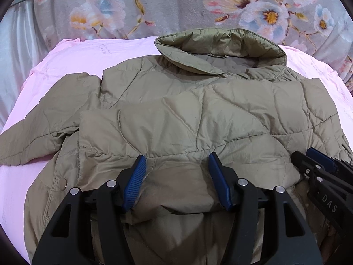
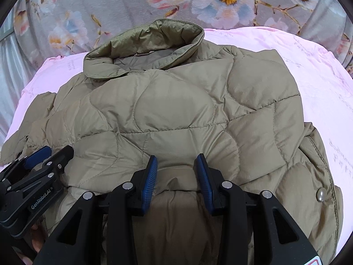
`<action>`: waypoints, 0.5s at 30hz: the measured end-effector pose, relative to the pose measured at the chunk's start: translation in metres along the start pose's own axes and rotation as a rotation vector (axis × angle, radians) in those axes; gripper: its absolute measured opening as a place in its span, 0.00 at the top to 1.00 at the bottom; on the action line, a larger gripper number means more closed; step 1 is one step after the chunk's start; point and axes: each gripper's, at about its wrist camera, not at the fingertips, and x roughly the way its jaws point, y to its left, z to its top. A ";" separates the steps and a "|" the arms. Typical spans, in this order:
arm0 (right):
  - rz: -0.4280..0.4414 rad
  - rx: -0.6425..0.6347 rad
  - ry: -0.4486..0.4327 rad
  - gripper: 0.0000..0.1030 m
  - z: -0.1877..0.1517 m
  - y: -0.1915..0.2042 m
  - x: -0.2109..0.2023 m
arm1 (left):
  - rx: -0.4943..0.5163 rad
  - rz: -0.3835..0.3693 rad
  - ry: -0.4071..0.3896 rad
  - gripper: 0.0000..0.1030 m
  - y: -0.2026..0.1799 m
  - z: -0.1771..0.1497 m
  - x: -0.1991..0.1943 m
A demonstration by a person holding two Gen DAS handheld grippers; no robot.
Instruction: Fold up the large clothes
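**Both grippers bite a raised fold of the quilted jacket**

An olive-khaki quilted jacket [image 1: 198, 114] lies spread on a pink sheet [image 1: 72, 57], its collar [image 1: 220, 50] standing open toward 12 o'clock. Beyond the sheet, from 10 to 2 o'clock, runs a grey blanket printed with pink, white and blue flowers [image 1: 154, 6].

In the left wrist view the left gripper [image 1: 177, 161] sits at 6 o'clock. Its blue pads [image 1: 134, 183] stand fairly wide apart, and a puffed ridge of jacket fabric bulges up between them, touching both pads. One sleeve [image 1: 44, 128] trails off toward 9 o'clock onto the sheet, and a snap button [image 1: 62, 182] shows on the jacket edge near 8 o'clock. The right gripper [image 1: 317, 161] enters at 4 o'clock, resting against the jacket just beside the left one.

In the right wrist view the right gripper [image 2: 176, 161] is likewise at 6 o'clock, its blue pads [image 2: 150, 181] narrower apart than the left pair and pressed against a bunched fold of jacket [image 2: 187, 110] that rises between them. The left gripper [image 2: 50, 152] shows at 8 o'clock, lying on the fabric. A pearly snap [image 2: 321, 195] sits on the jacket's edge near 4 o'clock, and the collar [image 2: 143, 44] points toward 11 o'clock, with the sheet [image 2: 308, 70] bare from 1 to 3 o'clock.
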 end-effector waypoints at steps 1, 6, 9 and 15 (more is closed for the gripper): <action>-0.006 -0.004 0.004 0.65 -0.001 0.002 -0.001 | 0.001 0.000 0.004 0.45 0.000 0.000 0.000; -0.058 -0.037 0.016 0.65 0.011 0.013 -0.004 | -0.013 -0.034 0.041 0.43 0.007 0.012 0.010; -0.044 -0.028 0.026 0.64 0.014 0.010 0.003 | -0.028 -0.057 0.051 0.43 0.010 0.013 0.015; -0.055 -0.028 0.034 0.64 0.016 0.011 0.003 | -0.074 -0.099 0.070 0.42 0.020 0.020 0.014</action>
